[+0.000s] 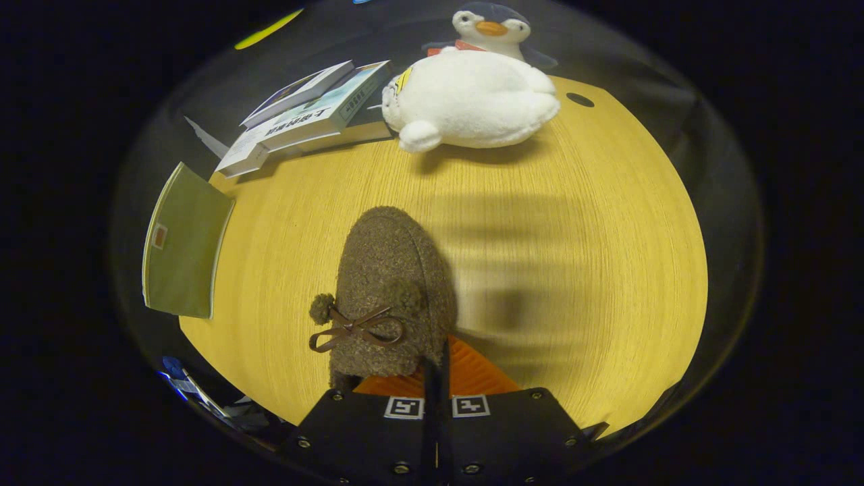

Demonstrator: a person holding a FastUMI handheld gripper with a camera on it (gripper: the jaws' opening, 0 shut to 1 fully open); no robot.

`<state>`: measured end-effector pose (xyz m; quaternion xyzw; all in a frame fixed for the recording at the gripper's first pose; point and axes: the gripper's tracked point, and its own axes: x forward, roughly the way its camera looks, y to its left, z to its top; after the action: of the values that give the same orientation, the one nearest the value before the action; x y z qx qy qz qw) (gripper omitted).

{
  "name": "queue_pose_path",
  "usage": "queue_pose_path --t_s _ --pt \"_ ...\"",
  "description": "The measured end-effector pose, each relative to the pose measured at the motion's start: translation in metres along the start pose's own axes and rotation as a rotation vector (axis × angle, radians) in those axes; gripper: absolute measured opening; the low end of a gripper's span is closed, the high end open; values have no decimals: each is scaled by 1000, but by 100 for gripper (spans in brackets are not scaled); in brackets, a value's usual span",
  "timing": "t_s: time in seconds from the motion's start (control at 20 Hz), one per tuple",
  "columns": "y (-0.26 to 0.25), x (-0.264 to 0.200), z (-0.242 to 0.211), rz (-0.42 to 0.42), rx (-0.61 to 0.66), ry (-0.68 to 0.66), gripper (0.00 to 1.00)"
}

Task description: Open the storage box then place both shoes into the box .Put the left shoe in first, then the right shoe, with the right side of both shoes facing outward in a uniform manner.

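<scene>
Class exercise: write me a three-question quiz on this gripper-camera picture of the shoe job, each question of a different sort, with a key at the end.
1. True or false: the tool has its fingers closed together on the rim of the brown fuzzy shoe.
2. Which thing sits beyond the shoe at the far side of the wooden table? A) a kettle B) a plush penguin C) a lamp
3. Fill in: the stack of books lies beside the penguin, and nearer the tool at the table's edge is a green ____.

Key: 1 true; 2 B; 3 folder or book, which of the two cannot be told.
</scene>
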<state>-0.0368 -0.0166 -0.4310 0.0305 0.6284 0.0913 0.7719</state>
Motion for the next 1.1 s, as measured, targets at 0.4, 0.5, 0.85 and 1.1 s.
queue_pose_path --t_s 0.4,0.5,0.85,1.1 --pt "55 -51 26 76 -54 -42 1" --pt "71 -63 35 87 -56 -54 1" --pt "127 -99 51 126 -113 -65 1" --pt "188 -108 67 127 -212 -67 1"
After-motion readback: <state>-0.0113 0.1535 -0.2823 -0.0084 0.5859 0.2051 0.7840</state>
